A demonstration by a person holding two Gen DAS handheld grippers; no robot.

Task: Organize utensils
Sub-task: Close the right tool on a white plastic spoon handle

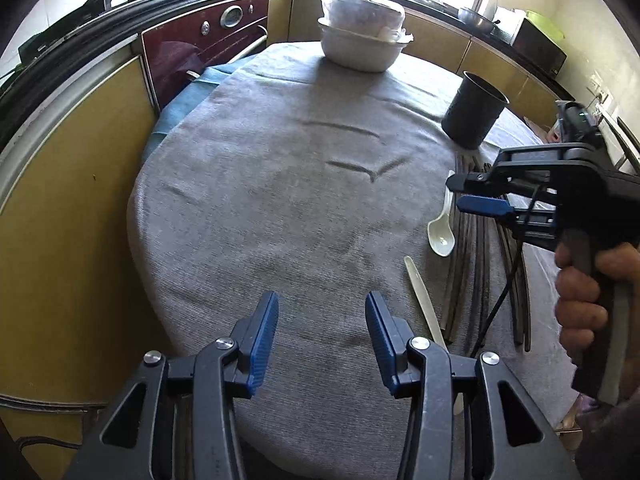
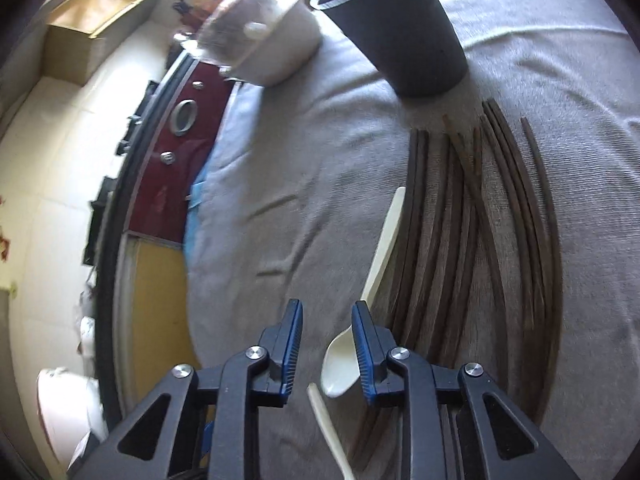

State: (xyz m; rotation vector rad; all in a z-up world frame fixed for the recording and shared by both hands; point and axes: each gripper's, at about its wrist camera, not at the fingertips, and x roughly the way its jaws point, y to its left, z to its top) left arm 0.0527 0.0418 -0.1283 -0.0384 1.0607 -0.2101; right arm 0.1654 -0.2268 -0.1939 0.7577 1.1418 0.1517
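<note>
Two grippers work a grey cloth: the right gripper (image 2: pixel 326 342), jaws parted and empty, hovers over a cream spoon (image 2: pixel 340 372), seemingly lined up to grasp it. At two o'clock lie dark chopsticks (image 2: pixel 460 240); beyond, at twelve, the black holder (image 2: pixel 400 32) waits. The left gripper (image 1: pixel 322 340) hangs wide open, holding nothing

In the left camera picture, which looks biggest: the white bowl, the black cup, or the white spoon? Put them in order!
1. White bowl, biggest, though farthest away.
2. Black cup.
3. White spoon, smallest.
</note>
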